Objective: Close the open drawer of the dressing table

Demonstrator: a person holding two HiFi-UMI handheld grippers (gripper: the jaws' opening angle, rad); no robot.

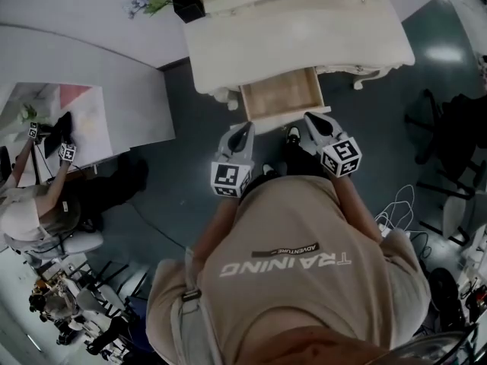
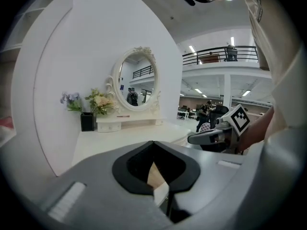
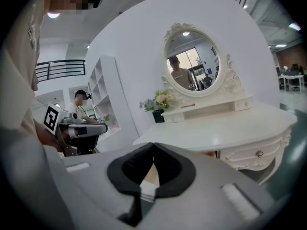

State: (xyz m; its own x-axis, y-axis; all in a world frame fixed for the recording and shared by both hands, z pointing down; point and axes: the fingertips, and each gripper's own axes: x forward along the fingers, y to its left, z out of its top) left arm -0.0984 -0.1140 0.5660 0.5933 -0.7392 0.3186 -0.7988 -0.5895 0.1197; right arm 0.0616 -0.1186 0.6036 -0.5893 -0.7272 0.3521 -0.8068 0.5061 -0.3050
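Note:
The white dressing table (image 1: 304,29) stands at the top of the head view. Its middle drawer (image 1: 280,97) is pulled out, showing a bare wooden bottom. My left gripper (image 1: 243,130) points at the left end of the white drawer front, and my right gripper (image 1: 310,118) at the right end. Whether either one touches the front is unclear. Seen from the left gripper (image 2: 153,143), the jaws meet at the tips with nothing held. The right gripper (image 3: 153,144) is shut and empty too. Wood and a white edge of the drawer (image 2: 160,190) show through the gap.
An oval mirror (image 3: 192,63) and a flower pot (image 1: 186,6) stand on the table's back. A small side drawer with a knob (image 3: 259,153) is closed. A person sits at a desk (image 1: 38,204) to the left. Cables (image 1: 396,211) and a black chair (image 1: 449,135) are on the right.

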